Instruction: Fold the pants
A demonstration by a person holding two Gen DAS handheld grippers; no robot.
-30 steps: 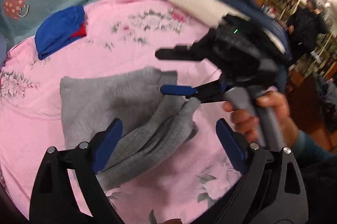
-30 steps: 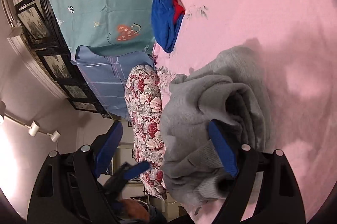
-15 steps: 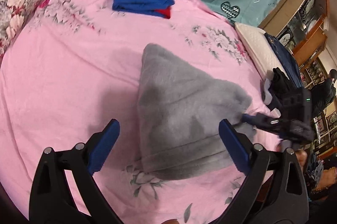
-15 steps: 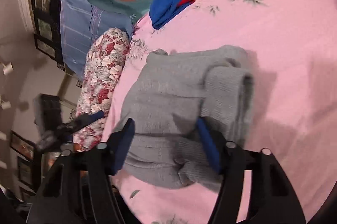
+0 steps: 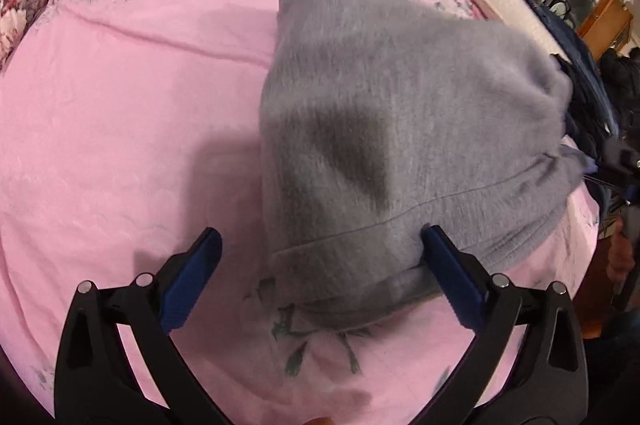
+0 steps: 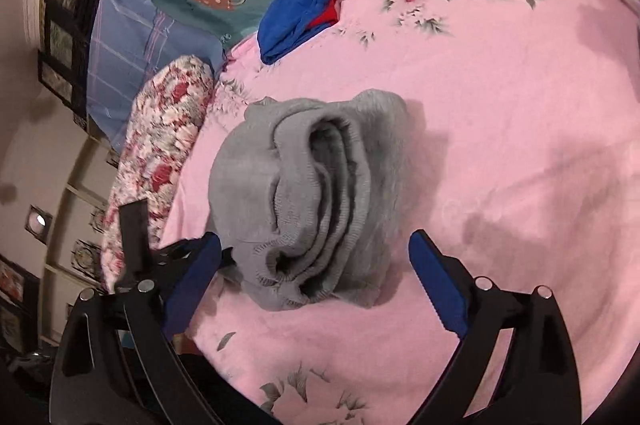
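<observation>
Now folded pants (image 6: 316, 201) lie bundled — open pink sheet (image 6: 500, 145) around.

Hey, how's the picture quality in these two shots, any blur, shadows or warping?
Left wrist view: gray pants look soft and smeared, with a dark gripper shadow across them; the pink sheet bulges from the fisheye. Right wrist view: pants folds are sharper, shadow falls to their right, and the edges bend strongly.
</observation>
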